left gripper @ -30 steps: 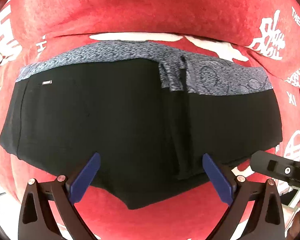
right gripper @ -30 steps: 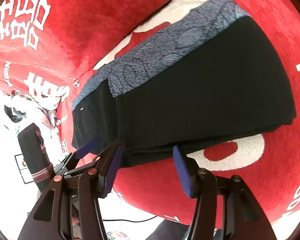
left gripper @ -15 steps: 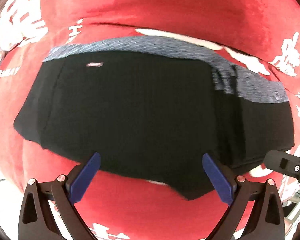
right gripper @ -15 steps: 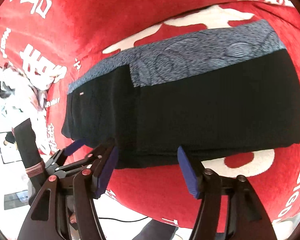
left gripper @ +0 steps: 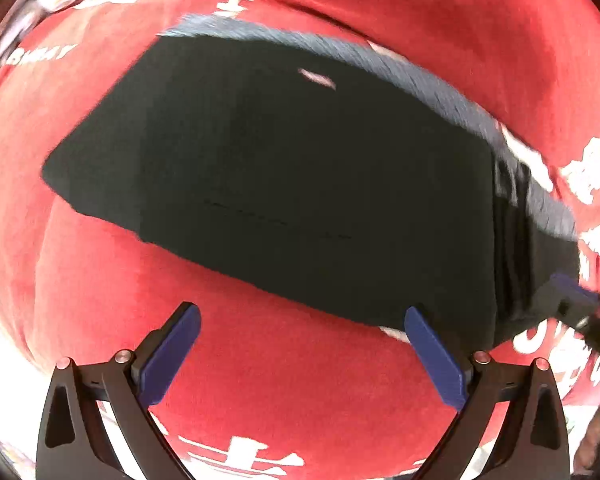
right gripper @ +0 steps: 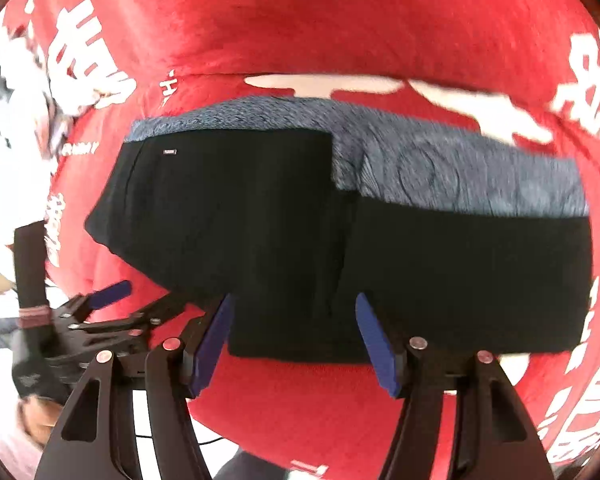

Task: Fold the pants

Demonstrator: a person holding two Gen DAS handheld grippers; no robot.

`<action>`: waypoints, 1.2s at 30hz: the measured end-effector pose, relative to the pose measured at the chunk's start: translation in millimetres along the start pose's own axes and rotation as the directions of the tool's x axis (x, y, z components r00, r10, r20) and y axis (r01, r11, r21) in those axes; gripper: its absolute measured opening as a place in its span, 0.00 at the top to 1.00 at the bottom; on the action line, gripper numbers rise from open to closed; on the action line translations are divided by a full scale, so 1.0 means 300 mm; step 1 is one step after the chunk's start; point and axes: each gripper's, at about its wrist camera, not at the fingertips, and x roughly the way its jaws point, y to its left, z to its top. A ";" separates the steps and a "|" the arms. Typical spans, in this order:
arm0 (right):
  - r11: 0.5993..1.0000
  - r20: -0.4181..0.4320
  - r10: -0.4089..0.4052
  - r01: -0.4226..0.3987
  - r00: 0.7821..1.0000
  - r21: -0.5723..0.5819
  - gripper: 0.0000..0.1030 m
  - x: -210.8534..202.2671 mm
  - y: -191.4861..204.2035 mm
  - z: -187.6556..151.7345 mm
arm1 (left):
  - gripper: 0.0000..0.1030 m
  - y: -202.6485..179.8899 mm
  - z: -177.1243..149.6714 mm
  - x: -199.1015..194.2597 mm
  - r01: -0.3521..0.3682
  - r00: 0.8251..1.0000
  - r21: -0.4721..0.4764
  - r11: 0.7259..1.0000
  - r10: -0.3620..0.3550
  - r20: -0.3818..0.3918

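Note:
The black pants (left gripper: 300, 184) with a grey patterned waistband (right gripper: 440, 168) lie folded flat on a red blanket; they also show in the right wrist view (right gripper: 300, 240). My left gripper (left gripper: 300, 344) is open and empty, just short of the pants' near edge, over bare blanket. My right gripper (right gripper: 296, 336) is open, its blue pads either side of the pants' near edge, holding nothing. The left gripper also shows at the left of the right wrist view (right gripper: 112, 304), and the right gripper's tip shows in the left wrist view (left gripper: 572, 304).
The red blanket (right gripper: 340, 24) with white printed characters covers the surface all round the pants. Its front edge lies just below both grippers. A gloved hand (right gripper: 32, 344) holds the left gripper's handle.
Both views have swung to the left. The left gripper has drawn back off the pants' near edge onto bare blanket. The right gripper has moved left along the near edge. Both stay open.

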 end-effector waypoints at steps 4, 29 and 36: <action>1.000 -0.050 -0.015 0.013 0.999 -0.024 0.29 0.057 0.028 0.005 | 0.01 0.155 0.049 -0.053 0.059 0.996 -0.134 0.989 -0.048 0.080; 0.994 -0.072 -0.087 0.082 0.994 -0.073 0.18 0.136 0.075 -0.011 | 0.01 0.363 0.152 -0.045 0.482 0.869 -0.310 0.819 -0.403 0.286; 0.993 -0.069 -0.088 0.083 0.994 -0.078 0.18 0.122 0.080 -0.003 | 0.15 0.363 0.198 0.031 0.307 0.948 -0.361 0.881 -0.251 0.195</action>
